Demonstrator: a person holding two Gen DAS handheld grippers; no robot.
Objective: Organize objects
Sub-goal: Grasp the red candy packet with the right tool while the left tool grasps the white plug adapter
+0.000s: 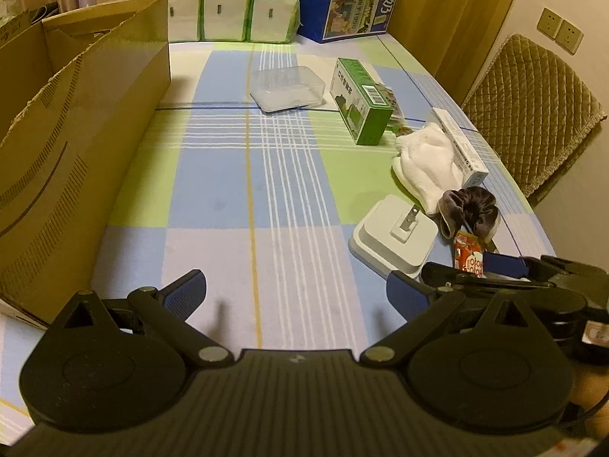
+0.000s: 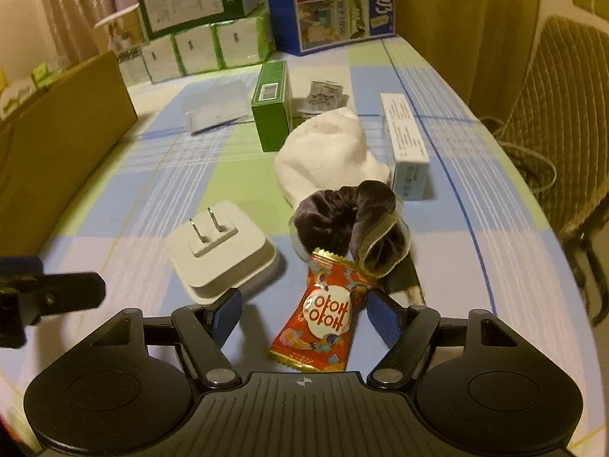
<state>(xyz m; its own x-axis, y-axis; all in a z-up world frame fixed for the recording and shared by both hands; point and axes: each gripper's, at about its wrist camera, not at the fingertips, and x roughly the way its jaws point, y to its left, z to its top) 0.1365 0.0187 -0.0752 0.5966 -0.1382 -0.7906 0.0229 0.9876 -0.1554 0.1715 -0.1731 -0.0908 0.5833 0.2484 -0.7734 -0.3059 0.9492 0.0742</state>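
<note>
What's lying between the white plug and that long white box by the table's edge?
In the right wrist view, a dark scrunchie and a white sock lie between the white plug and the long white box.

Dim warm light, soft shadows, fisheye-warped edges

Clear cloth between cardboard box and clutter.

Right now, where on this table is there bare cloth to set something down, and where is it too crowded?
Bare: the wide checked stretch between the cardboard box and the white plug adapter, back to the clear plastic case. Crowded: the right edge, where green box, white sock, long white box, scrunchie and candy packet cluster.
</note>
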